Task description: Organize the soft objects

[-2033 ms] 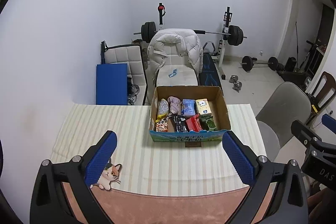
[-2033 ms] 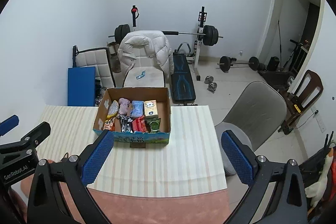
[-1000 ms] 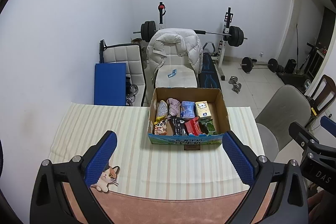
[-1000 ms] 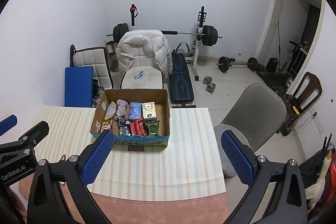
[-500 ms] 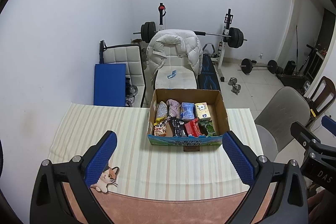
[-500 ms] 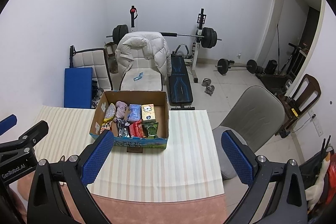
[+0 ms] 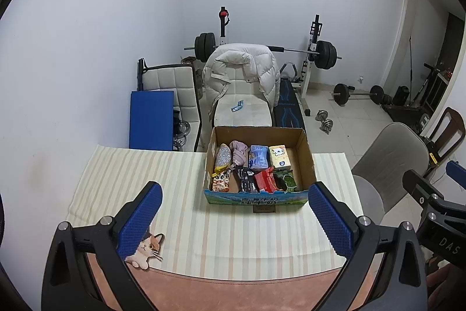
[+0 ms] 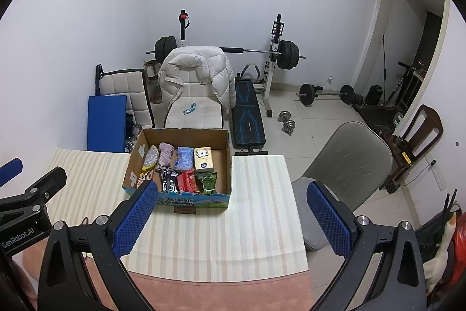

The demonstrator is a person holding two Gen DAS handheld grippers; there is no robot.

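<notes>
An open cardboard box (image 7: 306, 149) (image 8: 224, 147) stands at the far side of a table with a striped cloth (image 7: 233, 229) (image 8: 256, 212). Inside lie several soft packs: a pink cloth bundle (image 7: 239, 153), a blue tissue pack (image 7: 258, 156), a yellow tissue pack (image 7: 280, 156), a red pack (image 7: 265, 182) and a cat-print pack (image 7: 220, 179). My left gripper (image 7: 234, 219) hangs open above the near table, short of the box, holding nothing. My right gripper (image 8: 230, 219) is open too, empty, to the right of the left one.
A cat sticker (image 7: 147, 248) sits on the near left cloth. Behind the table stand a chair with a white puffer jacket (image 7: 240, 72), a blue mat (image 7: 151, 120), a weight bench and barbell rack (image 7: 316, 51). A grey chair (image 8: 346, 165) stands right of the table.
Both grippers have drawn back and risen slightly, so the box looks a little smaller and farther. Jaws stay open; nothing on the table moved.
</notes>
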